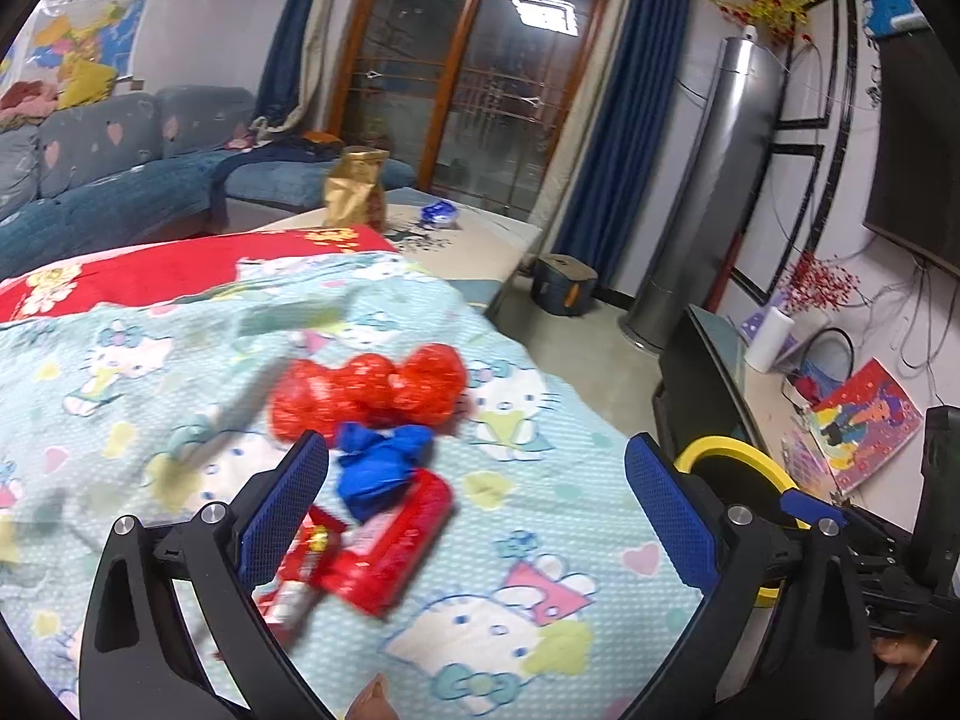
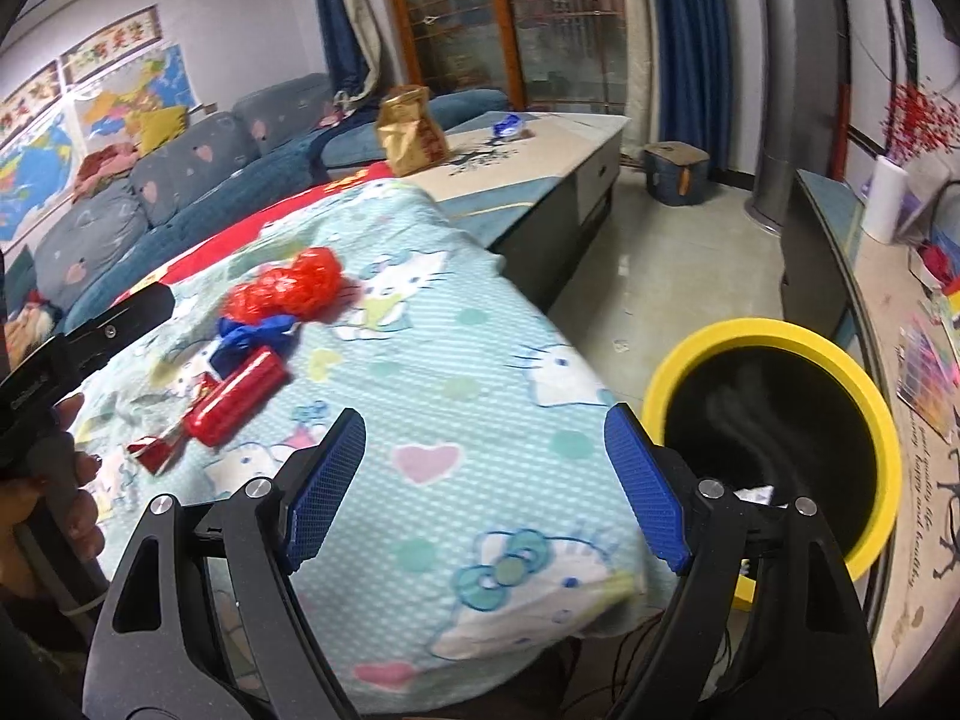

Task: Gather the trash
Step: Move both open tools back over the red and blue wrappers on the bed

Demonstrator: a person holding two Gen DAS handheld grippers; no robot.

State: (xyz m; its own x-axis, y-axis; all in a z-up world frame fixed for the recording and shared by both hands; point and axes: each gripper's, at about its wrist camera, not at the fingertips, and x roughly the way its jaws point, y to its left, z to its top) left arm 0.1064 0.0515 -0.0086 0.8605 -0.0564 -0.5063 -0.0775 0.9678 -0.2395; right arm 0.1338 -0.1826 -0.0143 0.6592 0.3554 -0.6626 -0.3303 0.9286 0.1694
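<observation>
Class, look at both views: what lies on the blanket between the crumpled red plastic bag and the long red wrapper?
A knotted blue bag lies between them, touching the red plastic bag above and overlapping the red wrapper below. Both views show it; the left wrist view shows it closer.

A pale blue cartoon-cat blanket (image 2: 468,372) carries a red crumpled bag (image 1: 366,393), blue wad (image 1: 378,468) and red wrapper (image 1: 384,546); the bin (image 2: 774,333) is yellow-rimmed black.
</observation>
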